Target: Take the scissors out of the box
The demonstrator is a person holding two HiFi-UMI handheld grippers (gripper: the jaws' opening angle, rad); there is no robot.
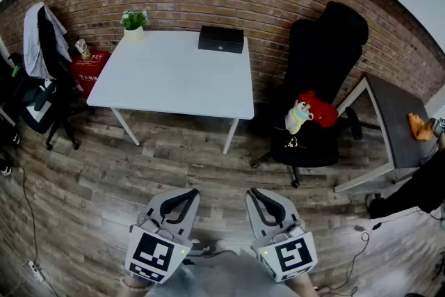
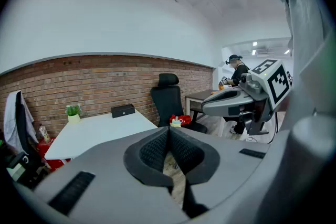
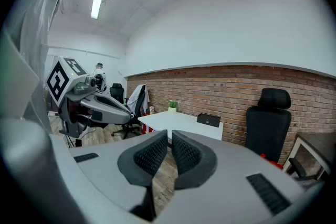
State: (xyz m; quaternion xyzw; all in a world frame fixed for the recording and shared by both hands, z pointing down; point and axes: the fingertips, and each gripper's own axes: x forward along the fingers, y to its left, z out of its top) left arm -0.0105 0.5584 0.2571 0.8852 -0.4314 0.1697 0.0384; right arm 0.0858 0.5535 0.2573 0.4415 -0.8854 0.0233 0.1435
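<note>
No legible text, brand or number in any view. Red container [image 1: 89, 71] beside white table [image 1: 174, 83]: white print, too small to read. Marker cubes on left gripper [image 1: 193, 193] and right gripper [image 1: 253, 193]: black-and-white square patterns only.

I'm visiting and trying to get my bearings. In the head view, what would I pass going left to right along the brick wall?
White jacket draped on a chair → red container → potted plant → black box → black office chair → grey desk
</note>
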